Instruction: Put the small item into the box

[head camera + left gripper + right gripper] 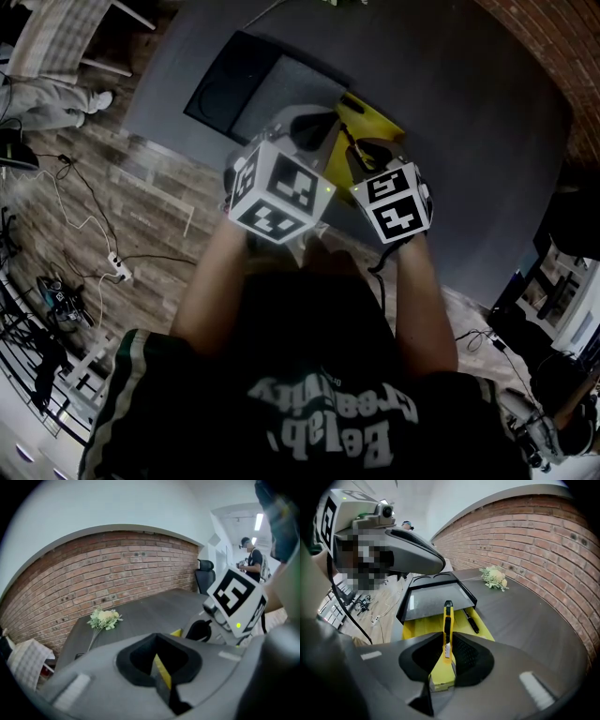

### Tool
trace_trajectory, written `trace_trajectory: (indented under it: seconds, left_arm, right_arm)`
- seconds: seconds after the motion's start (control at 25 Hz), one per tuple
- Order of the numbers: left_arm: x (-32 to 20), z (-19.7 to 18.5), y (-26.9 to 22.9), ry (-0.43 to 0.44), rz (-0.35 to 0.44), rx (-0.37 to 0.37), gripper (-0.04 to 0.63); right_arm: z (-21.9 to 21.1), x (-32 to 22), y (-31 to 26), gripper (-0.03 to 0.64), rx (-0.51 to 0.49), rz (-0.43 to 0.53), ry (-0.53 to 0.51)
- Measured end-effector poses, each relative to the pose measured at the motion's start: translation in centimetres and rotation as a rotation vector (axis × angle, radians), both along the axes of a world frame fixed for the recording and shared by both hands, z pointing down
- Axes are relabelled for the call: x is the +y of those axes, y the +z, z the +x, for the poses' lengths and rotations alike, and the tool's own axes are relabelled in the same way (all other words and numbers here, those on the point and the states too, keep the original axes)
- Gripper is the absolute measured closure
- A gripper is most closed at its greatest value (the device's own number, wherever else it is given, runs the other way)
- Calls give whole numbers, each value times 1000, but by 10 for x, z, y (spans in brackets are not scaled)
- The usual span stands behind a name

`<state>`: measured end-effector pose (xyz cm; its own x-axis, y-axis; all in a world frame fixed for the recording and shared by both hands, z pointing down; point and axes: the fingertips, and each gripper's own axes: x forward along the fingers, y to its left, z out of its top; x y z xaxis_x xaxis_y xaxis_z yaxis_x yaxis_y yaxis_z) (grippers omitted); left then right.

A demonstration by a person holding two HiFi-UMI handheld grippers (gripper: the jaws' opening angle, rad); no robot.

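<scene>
The right gripper [445,656] is clamped on the yellow utility knife [447,620] at lower centre of the frame. The knife points up over the open yellow box [417,626], where a black pen [471,620] lies. The left gripper [161,674] has its jaws pressed together, with just a yellow sliver in the seam.

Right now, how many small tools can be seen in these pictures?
2. A yellow utility knife is clamped in the right gripper; a black pen lies in the yellow box. The black tray may hide others.
</scene>
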<state>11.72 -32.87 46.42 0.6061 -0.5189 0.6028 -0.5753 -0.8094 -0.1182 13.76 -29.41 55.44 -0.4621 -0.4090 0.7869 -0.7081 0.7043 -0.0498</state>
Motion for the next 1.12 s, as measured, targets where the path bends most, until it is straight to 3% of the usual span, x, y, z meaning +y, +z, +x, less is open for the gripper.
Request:
trace_trajectory:
  seconds: [1.12]
  left_arm:
    - [-3,4,31,56,-45,-9,594]
  right_arm:
    - [5,4,51,549,97,-95,-27]
